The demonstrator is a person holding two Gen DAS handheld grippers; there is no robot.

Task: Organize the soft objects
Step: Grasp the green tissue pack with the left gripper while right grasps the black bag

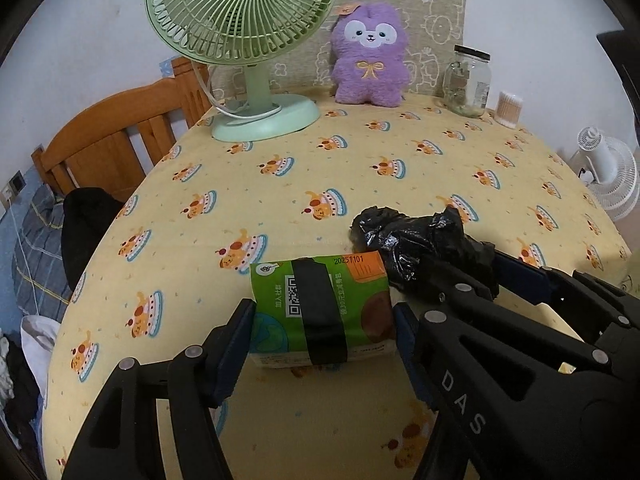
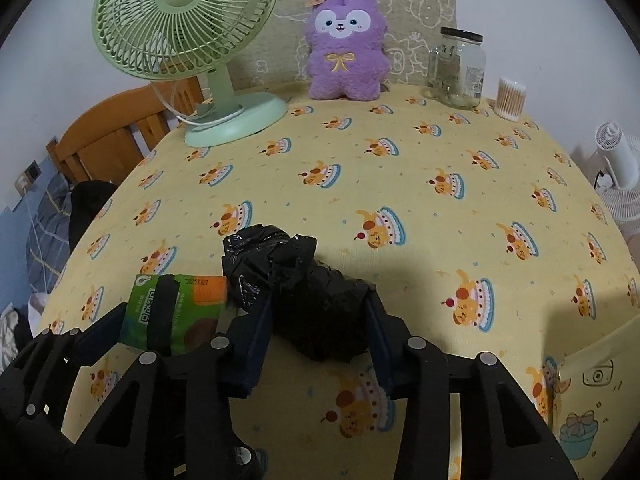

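Observation:
A green tissue pack (image 1: pixel 320 312) with a black band lies on the yellow cake-print cloth (image 1: pixel 360 168). My left gripper (image 1: pixel 324 320) is shut on it, one pad against each end. Right beside it is a crumpled black plastic bag (image 2: pixel 320 308), also seen in the left wrist view (image 1: pixel 424 240). My right gripper (image 2: pixel 318 320) straddles the bag with both pads pressed into its sides. In the right wrist view the tissue pack (image 2: pixel 172 312) touches the bag's left side. A purple plush toy (image 2: pixel 346 48) sits upright at the back of the table.
A green desk fan (image 1: pixel 240 12) stands back left, with a glass jar (image 1: pixel 468 80) and a cotton swab tub (image 1: pixel 509 108) back right. A wooden headboard (image 1: pixel 112 136) and bedding lie beyond the left edge. A white fan (image 1: pixel 608 176) stands off the right edge.

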